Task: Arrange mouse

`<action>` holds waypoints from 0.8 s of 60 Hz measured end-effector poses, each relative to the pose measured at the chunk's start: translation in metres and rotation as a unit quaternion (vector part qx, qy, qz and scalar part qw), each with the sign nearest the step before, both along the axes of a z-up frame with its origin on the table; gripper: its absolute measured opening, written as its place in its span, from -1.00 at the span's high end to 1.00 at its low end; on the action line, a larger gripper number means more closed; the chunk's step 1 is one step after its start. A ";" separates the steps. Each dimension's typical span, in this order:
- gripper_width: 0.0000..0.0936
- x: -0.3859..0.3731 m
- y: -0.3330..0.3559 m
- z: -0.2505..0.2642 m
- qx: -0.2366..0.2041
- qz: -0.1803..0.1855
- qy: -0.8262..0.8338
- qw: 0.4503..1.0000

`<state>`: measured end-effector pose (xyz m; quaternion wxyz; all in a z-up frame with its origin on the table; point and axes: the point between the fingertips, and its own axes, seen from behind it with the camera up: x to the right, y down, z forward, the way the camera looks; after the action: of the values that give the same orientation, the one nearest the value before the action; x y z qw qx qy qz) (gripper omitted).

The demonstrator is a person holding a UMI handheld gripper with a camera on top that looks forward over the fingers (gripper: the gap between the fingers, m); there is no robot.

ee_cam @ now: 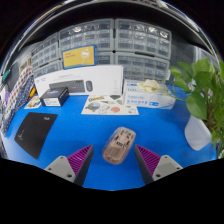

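The tongs [113, 163] stand open, with the beige mouse [119, 146] resting on the blue worktop [160, 125] between the two fingers, gaps either side.

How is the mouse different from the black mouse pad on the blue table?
The mouse is pale, rounded and raised; the black mouse pad is dark, flat and square-cornered. The mouse sits between the open gripper fingers; the pad lies off to their left. The pad covers more table. Both rest on the blue table.

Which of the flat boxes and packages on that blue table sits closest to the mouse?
The flat patterned package lying just beyond the beige mouse. The long white keyboard box and the pale box sit farther back. The mouse lies between the gripper's open fingers.
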<state>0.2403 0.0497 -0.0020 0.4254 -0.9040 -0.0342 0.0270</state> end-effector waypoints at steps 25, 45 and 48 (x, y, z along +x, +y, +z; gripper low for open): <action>-0.33 -0.012 0.057 -0.014 -0.028 0.024 0.006 0.999; 0.23 -0.011 0.060 -0.015 -0.025 -0.007 0.001 1.000; 0.24 -0.011 0.060 -0.015 -0.029 -0.012 0.001 0.999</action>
<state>0.2298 0.1094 -0.0174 0.3990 -0.9164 -0.0224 0.0237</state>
